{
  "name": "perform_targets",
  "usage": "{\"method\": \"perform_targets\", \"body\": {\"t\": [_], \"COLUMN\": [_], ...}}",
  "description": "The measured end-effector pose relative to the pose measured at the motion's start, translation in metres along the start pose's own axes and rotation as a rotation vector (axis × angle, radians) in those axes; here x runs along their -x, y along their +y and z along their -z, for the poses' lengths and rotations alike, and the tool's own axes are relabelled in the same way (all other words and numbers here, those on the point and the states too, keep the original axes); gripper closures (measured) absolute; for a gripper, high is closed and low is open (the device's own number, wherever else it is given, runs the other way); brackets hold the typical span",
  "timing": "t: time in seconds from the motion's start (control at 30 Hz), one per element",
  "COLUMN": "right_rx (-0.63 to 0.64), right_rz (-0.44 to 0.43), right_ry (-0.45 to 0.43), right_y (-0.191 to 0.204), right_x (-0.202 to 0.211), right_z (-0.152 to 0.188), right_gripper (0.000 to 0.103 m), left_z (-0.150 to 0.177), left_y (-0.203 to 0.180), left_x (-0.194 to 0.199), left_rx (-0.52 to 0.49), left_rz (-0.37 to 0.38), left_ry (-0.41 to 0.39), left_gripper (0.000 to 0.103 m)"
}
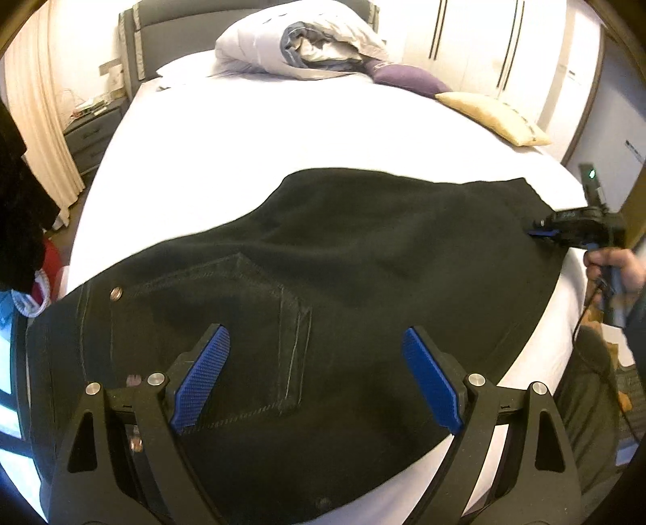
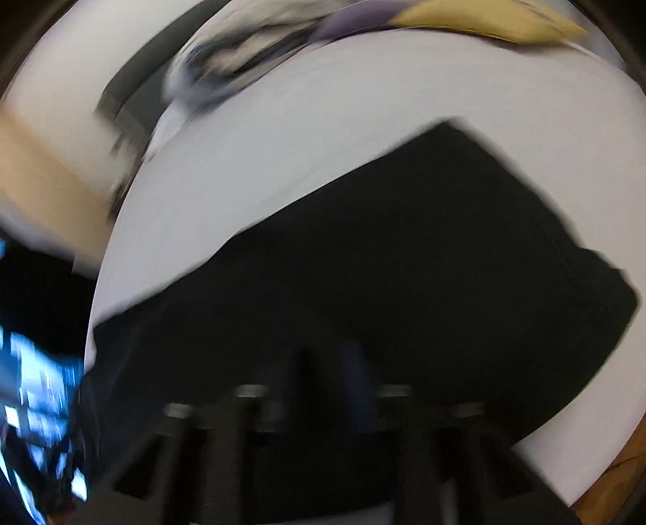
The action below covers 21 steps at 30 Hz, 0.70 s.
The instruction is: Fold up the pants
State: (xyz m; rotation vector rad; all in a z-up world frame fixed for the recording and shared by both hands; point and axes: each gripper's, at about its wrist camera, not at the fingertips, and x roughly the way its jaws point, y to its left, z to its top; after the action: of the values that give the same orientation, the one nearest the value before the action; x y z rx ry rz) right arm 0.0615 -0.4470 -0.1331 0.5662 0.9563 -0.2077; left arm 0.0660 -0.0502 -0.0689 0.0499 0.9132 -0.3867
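Observation:
Black pants (image 1: 343, 250) lie spread across the white bed (image 1: 262, 133), with the waistband, a rivet and a back pocket nearest me. My left gripper (image 1: 315, 337) hovers just above the pocket, open, blue pads wide apart and nothing between them. My right gripper (image 1: 539, 233), held by a hand (image 1: 617, 266), sits at the far right edge of the pants with its blue tips together. The right wrist view is badly blurred. There the right gripper (image 2: 331, 359) shows its fingers closed over the pants (image 2: 383, 262). Whether cloth is pinched between them does not show.
A crumpled duvet (image 1: 298, 36), a purple cushion (image 1: 412, 78) and a yellow cushion (image 1: 492, 117) lie at the head of the bed. A nightstand (image 1: 93, 129) and a curtain stand to the left, wardrobe doors (image 1: 484, 40) at the back right. Bare sheet lies beyond the pants.

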Motion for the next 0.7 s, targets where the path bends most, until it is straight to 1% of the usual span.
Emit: {"method": "perform_targets", "body": {"t": [0.03, 0.07, 0.1, 0.13, 0.2, 0.23, 0.27, 0.3, 0.33, 0.37, 0.4, 0.43, 0.47, 0.5, 0.53, 0.57, 0.6, 0.63, 0.67, 0.7], "right_rx": [-0.019, 0.000, 0.043, 0.066, 0.111, 0.171, 0.207, 0.232, 0.232, 0.217, 0.192, 0.151, 0.106, 0.065, 0.067, 0.102, 0.135, 0.176, 0.185, 0.185], "right_rz": [0.069, 0.153, 0.235, 0.202, -0.009, -0.110, -0.146, -0.178, -0.158, -0.119, -0.082, -0.035, -0.022, -0.038, -0.043, -0.050, -0.056, -0.074, -0.091, -0.103], "right_ry": [-0.029, -0.043, -0.067, -0.086, -0.087, -0.061, -0.031, 0.013, 0.062, 0.099, 0.103, 0.068, 0.059, 0.052, 0.056, 0.070, 0.076, 0.077, 0.074, 0.071], "right_y": [-0.006, -0.002, 0.010, 0.019, 0.041, 0.057, 0.067, 0.070, 0.066, 0.058, 0.046, 0.032, 0.021, 0.011, 0.009, 0.012, 0.012, 0.016, 0.018, 0.021], "right_x": [0.007, 0.013, 0.023, 0.031, 0.042, 0.040, 0.035, 0.023, 0.008, -0.005, -0.014, -0.012, -0.010, -0.007, -0.005, -0.005, -0.003, -0.005, -0.004, -0.004], "right_z": [-0.006, -0.009, -0.011, -0.013, -0.010, -0.004, 0.000, 0.005, 0.008, 0.009, 0.011, 0.005, 0.000, -0.004, 0.000, 0.001, 0.006, 0.010, 0.011, 0.009], "right_gripper": [0.103, 0.103, 0.103, 0.094, 0.094, 0.091, 0.074, 0.062, 0.041, 0.041, 0.055, 0.093, 0.103, 0.103, 0.103, 0.103, 0.100, 0.089, 0.078, 0.075], "left_z": [-0.003, -0.007, -0.011, -0.017, -0.028, -0.038, -0.047, -0.056, -0.066, -0.077, -0.087, -0.097, -0.107, -0.114, -0.123, -0.126, -0.129, -0.131, -0.131, -0.130], "left_y": [0.001, 0.003, 0.005, 0.004, 0.001, -0.002, -0.004, -0.006, -0.006, -0.006, -0.004, -0.001, 0.004, 0.008, 0.012, 0.013, 0.014, 0.012, 0.011, 0.012], "left_x": [-0.002, -0.005, -0.008, -0.012, -0.016, -0.019, -0.023, -0.025, -0.026, -0.029, -0.032, -0.038, -0.046, -0.054, -0.067, -0.076, -0.086, -0.092, -0.096, -0.098], "left_rx": [0.005, 0.009, 0.010, 0.004, -0.035, -0.065, -0.103, -0.134, -0.170, -0.204, -0.230, -0.252, -0.271, -0.287, -0.309, -0.328, -0.361, -0.389, -0.429, -0.458], "left_rz": [0.008, 0.015, 0.026, 0.043, 0.078, 0.092, 0.095, 0.093, 0.088, 0.075, 0.057, 0.026, -0.007, -0.023, -0.023, -0.013, -0.004, 0.010, 0.046, 0.053], "left_ry": [0.001, 0.003, 0.008, 0.014, 0.016, 0.018, 0.024, 0.022, 0.009, -0.008, -0.019, -0.022, -0.016, -0.005, 0.037, 0.067, 0.098, 0.118, 0.132, 0.139], "left_gripper": [0.015, 0.015, 0.015, 0.015, 0.015, 0.015, 0.015, 0.015, 0.015, 0.015, 0.015, 0.015, 0.015, 0.015, 0.015, 0.015, 0.015, 0.015, 0.015, 0.015]}}
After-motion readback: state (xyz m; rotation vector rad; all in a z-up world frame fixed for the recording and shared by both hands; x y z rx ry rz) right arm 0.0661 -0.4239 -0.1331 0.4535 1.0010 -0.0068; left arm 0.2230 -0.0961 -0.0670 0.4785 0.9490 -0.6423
